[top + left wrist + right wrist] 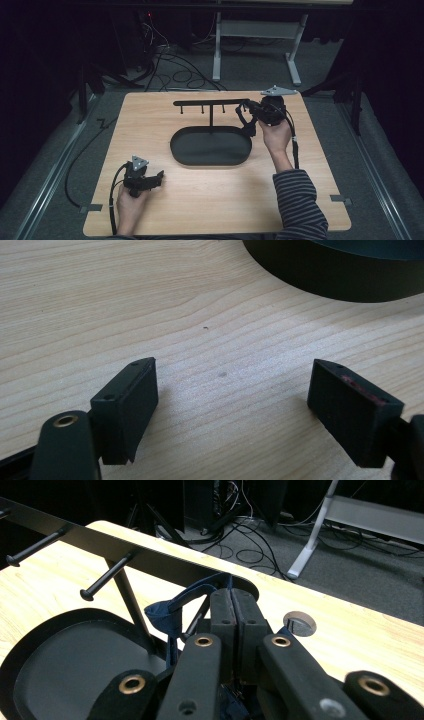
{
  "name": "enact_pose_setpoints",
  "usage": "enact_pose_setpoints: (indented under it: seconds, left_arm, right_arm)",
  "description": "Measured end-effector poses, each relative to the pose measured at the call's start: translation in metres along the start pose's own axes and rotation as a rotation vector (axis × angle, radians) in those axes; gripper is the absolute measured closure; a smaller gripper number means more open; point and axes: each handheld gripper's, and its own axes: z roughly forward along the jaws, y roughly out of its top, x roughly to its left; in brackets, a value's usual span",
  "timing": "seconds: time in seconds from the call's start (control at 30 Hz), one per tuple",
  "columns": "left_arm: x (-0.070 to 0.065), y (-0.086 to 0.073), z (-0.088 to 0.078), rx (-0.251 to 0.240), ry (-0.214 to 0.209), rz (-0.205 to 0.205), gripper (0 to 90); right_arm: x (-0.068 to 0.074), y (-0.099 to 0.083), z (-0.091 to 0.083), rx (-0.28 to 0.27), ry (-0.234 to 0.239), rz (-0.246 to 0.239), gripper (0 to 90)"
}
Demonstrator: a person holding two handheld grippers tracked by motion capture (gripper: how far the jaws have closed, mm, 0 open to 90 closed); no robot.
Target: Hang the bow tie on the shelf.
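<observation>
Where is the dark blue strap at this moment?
The dark blue strap is clamped in the right gripper, at the right end of the black peg rack, above the oval tray.

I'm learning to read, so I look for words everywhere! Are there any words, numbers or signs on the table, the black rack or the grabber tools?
No readable text: there are no words, numbers or signs to read.
The wooden table is plain wood grain.
The black rack and its tray carry no label.
The left gripper, the right gripper and the dark blue strap it pinches carry no print.
</observation>
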Motion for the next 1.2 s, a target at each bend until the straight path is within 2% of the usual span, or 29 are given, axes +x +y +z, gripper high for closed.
enact_pose_setpoints:
  seconds: [0.1,0.3,0.47,0.93,1.2]
  left_arm:
    - [0.000,0.000,0.000,0.000,0.000,0.000,20.7]
    - [0.000,0.000,0.000,-0.002,0.001,-0.001,20.7]
    - [0.000,0.000,0.000,-0.001,0.000,0.000,20.7]
    - [0.000,0.000,0.000,-0.002,0.001,-0.001,20.7]
    - [0.000,0.000,0.000,-0.002,0.001,-0.001,20.7]
  right_arm:
    - [-0.001,-0.002,0.001,0.006,0.008,0.005,89.0]
    - [-0.003,-0.008,0.003,0.028,-0.009,0.004,88.7]
    - [-0.005,-0.008,0.000,0.014,-0.002,0.014,85.7]
    - [-0.019,-0.018,-0.020,-0.007,0.024,0.080,67.5]
    - [-0.028,-0.030,-0.035,-0.020,0.032,0.106,63.3]
